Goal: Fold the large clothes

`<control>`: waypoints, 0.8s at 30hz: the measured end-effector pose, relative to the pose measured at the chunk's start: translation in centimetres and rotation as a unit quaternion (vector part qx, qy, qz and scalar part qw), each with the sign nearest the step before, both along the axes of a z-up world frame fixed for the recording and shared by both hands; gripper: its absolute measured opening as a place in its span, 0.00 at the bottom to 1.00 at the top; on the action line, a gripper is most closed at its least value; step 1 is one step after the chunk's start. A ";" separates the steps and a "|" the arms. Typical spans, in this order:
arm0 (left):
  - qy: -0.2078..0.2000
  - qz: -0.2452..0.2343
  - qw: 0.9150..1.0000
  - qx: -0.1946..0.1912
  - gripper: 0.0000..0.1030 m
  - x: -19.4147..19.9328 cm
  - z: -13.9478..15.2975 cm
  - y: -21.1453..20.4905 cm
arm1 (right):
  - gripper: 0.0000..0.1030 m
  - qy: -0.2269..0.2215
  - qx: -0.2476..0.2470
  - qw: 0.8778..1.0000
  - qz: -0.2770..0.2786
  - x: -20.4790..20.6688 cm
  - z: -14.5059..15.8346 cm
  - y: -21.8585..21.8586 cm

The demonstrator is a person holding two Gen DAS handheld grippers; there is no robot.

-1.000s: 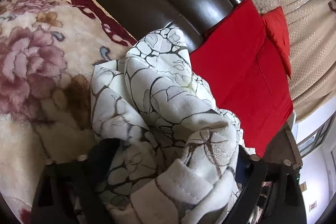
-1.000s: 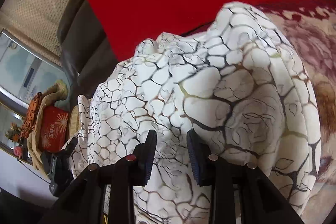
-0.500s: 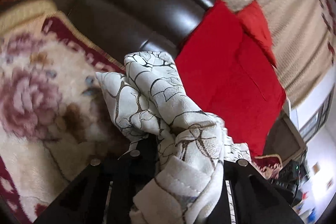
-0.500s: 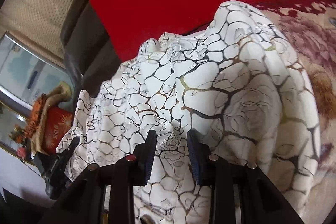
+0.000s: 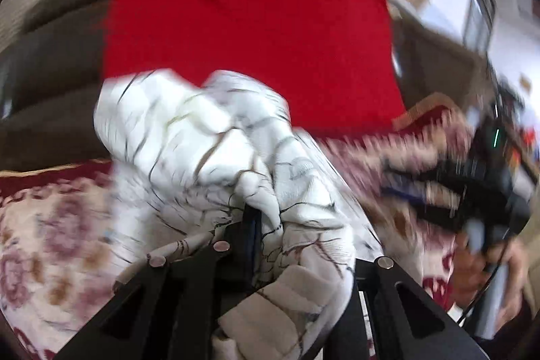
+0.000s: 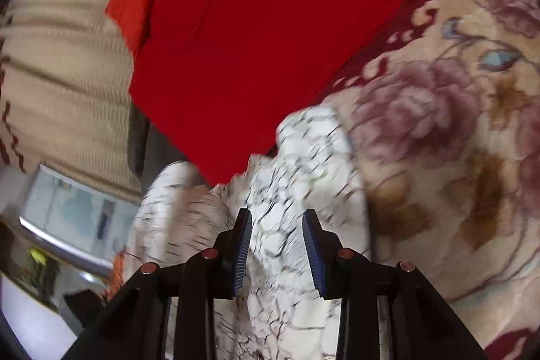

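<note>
A white garment with a dark crackle print (image 5: 202, 137) is bunched in front of my left gripper (image 5: 266, 225), which is shut on a fold of it; the cloth hides the right finger. In the right wrist view the same garment (image 6: 303, 171) lies under and ahead of my right gripper (image 6: 276, 245), whose blue-padded fingers (image 6: 243, 252) stand apart with the cloth between them. Both views are blurred by motion. The right gripper (image 5: 472, 177) shows blurred at the right of the left wrist view.
A red cushion (image 5: 249, 32) leans on the dark leather sofa back (image 5: 50, 63). A floral blanket (image 6: 455, 140) covers the seat. Beige curtains (image 6: 60, 73) hang behind. A glass-topped table (image 6: 67, 218) stands at the left.
The left gripper has closed on the garment and swung right toward the red cushion. The right gripper has pulled back, and the garment looks smaller and more bunched in its view.
</note>
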State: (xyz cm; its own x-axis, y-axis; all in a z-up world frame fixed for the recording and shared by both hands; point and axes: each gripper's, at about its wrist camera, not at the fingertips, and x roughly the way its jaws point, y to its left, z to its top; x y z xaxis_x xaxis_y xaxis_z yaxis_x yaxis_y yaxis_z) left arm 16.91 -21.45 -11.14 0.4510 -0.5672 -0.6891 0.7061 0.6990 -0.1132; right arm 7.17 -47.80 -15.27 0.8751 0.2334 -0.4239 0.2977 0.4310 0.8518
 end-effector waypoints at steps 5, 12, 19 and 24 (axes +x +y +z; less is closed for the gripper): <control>-0.040 -0.019 0.993 0.109 0.16 -4.1 -7.0 -5.9 | 0.34 -0.006 -0.002 0.998 -0.062 -2.0 0.0 -3.7; -0.044 -0.053 0.987 0.142 0.33 -4.8 -4.0 -4.7 | 0.34 0.001 0.011 1.000 -0.028 -0.9 -0.3 -3.6; 0.107 -0.131 0.978 -0.126 0.79 -5.3 3.4 3.4 | 0.72 -0.004 -0.015 1.000 0.001 -0.4 0.7 -0.8; 0.063 -0.064 0.984 -0.153 0.79 -4.0 5.7 8.6 | 0.72 -0.025 -0.023 0.998 0.056 1.1 1.5 1.9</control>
